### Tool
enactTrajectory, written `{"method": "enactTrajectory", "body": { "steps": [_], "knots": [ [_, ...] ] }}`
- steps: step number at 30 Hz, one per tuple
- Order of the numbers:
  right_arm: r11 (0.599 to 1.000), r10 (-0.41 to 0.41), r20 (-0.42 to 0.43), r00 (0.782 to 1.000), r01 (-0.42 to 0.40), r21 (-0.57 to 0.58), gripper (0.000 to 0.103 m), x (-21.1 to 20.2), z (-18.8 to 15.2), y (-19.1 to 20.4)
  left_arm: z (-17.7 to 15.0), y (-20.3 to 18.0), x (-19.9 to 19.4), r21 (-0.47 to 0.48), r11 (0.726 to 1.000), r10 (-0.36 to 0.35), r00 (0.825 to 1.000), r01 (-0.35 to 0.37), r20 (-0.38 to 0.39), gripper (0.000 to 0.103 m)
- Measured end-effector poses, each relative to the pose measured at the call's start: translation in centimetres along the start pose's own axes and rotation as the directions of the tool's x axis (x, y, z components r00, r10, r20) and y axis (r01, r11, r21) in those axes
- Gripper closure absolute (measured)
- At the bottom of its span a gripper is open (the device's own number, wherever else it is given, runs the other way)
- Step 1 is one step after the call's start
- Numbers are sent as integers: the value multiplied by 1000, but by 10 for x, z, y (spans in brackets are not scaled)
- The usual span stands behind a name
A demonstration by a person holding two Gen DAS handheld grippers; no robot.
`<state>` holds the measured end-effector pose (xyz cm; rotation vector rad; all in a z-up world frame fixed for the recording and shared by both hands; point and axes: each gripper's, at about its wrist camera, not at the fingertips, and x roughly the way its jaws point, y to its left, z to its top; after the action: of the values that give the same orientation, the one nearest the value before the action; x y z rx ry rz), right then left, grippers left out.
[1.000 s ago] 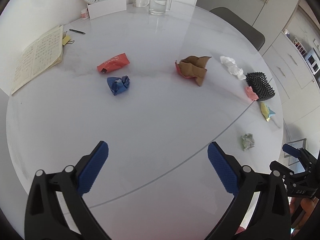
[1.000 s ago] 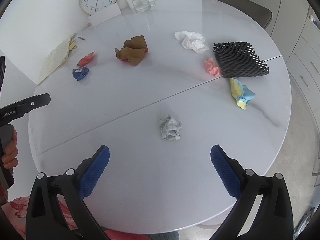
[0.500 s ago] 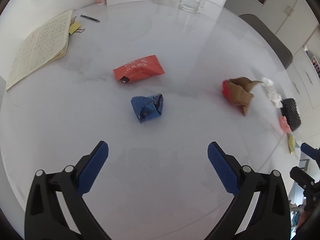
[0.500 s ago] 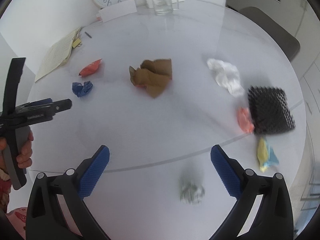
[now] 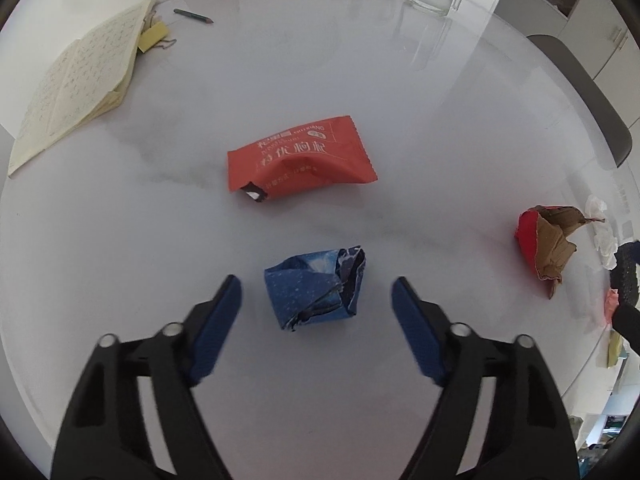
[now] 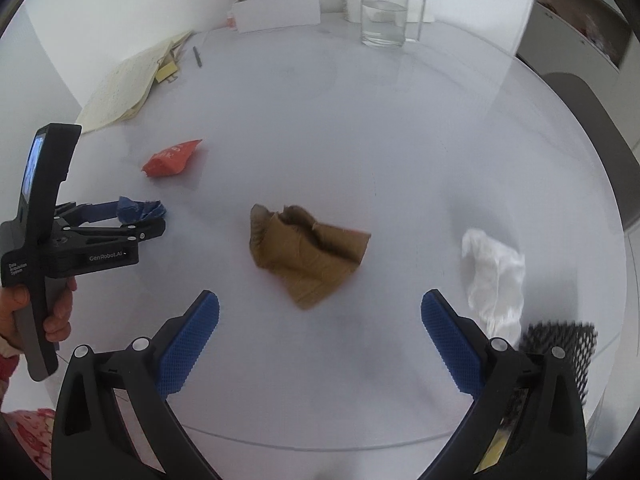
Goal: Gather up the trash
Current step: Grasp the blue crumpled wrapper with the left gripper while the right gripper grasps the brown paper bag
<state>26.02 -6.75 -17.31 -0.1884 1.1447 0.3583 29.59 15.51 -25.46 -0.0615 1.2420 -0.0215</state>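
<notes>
- Low in the left wrist view, the left gripper [image 5: 316,300] stands open, its jaws on either side of the crumpled blue wrapper [image 5: 316,288] and not touching it.
- Just above it in the frame lies the red packet [image 5: 300,160], long axis running left to right.
- Centre of the right wrist view: the right gripper [image 6: 320,332] is spread wide and empty, with the brown paper [image 6: 308,252] straight ahead, apart from its tips.
- Judged from this, the left closes first.
</notes>
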Motion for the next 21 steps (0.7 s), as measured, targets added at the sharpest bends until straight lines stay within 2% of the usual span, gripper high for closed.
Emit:
{"method": "enactTrajectory", "body": {
  "steps": [1,3,6,10,16,17,19,20,21],
  "knots": [
    [999,2,-5,1000,-2,-37,3,4,4,-1,1,-1,0,3,1000,8,1000,-8,14,39],
    [994,12,-13,1000,-13,-104,3,9,11,1,3,-4,0,15,1000,6,1000,-6,21,51],
    [973,43,-39,998,-51,-226,3,20,19,9,4,-4,1,34,999,-12,1000,11,22,60],
    [921,31,-78,996,-59,-385,3,40,25,27,3,0,0,29,999,-43,999,42,17,63],
    [870,26,-117,993,-80,-486,3,60,29,40,-1,7,-8,16,997,-73,997,73,17,64],
    [864,20,-116,993,-75,-498,6,62,29,41,-1,8,-9,16,997,-74,997,74,18,64],
    [852,13,-128,992,-79,-517,20,64,30,43,-2,9,-13,12,997,-80,997,80,20,64],
    [854,17,-143,990,-89,-512,32,66,30,42,-2,9,-16,7,996,-85,996,85,21,64],
    [860,26,-152,988,-100,-501,40,68,32,41,-1,10,-17,5,996,-89,996,89,22,64]
  ]
}}
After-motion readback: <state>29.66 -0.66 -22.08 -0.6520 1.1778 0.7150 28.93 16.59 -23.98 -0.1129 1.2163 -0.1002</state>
